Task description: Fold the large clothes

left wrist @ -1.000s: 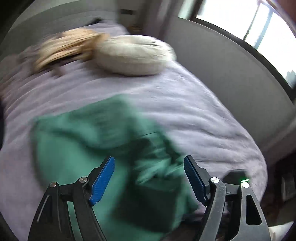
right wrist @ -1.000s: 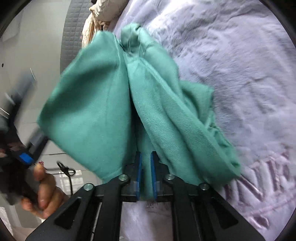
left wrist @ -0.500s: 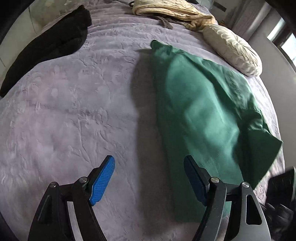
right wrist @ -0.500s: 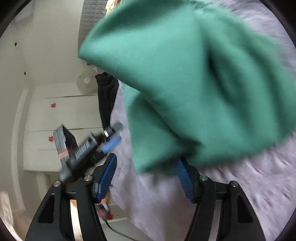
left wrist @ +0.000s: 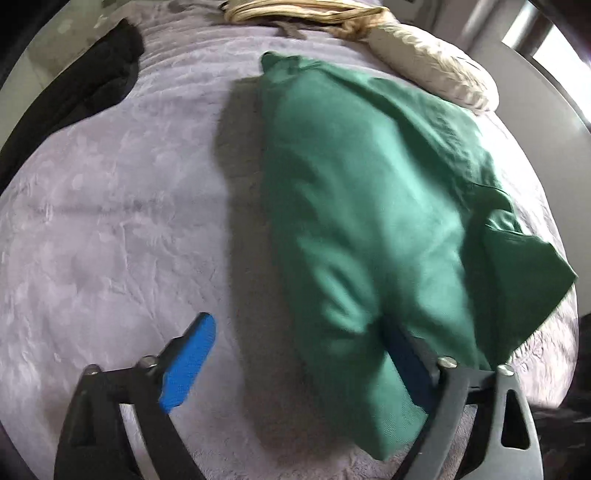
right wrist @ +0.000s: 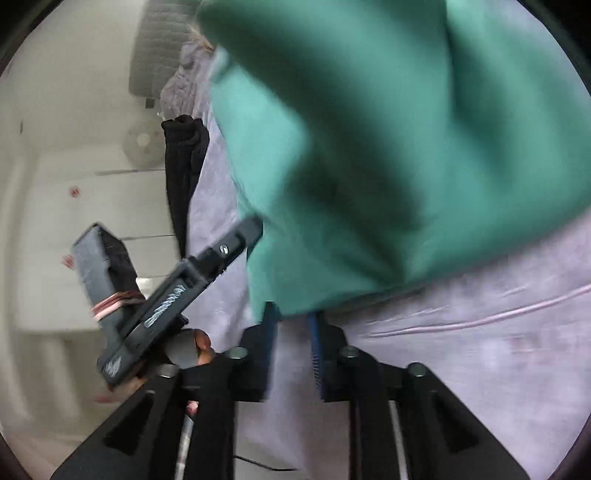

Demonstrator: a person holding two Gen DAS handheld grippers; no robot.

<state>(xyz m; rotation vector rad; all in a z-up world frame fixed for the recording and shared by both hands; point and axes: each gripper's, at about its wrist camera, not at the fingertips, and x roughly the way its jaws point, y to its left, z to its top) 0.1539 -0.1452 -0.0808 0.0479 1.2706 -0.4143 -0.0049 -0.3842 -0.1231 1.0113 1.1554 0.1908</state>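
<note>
A large green garment [left wrist: 369, 206] lies lengthwise on the lavender bedspread [left wrist: 110, 221], its near end bunched. My left gripper [left wrist: 295, 325] points down at that near end with its jaws opening wide. The blue left pad [left wrist: 188, 365] is over bare bedspread, and the cloth drapes over the right finger without being pinched. In the right wrist view the garment [right wrist: 406, 147] fills the upper frame, blurred. My right gripper [right wrist: 293, 332] has its jaws opening. The cloth's lower edge hangs at the fingertips, and bedspread [right wrist: 480, 350] shows through the gap.
A black garment [left wrist: 92, 85] lies along the bed's far left edge, also in the right wrist view [right wrist: 184, 166]. A cream pillow [left wrist: 432, 70] and a beige cloth heap [left wrist: 306, 11] sit at the head. A grey wall [left wrist: 546, 122] borders the right side. A person's thumb [right wrist: 201, 341] shows low left.
The right gripper was shut on the green cloth and has let go; the cloth now hangs at its tips. The left gripper dropped closer to the garment's near end, its jaws wider.
</note>
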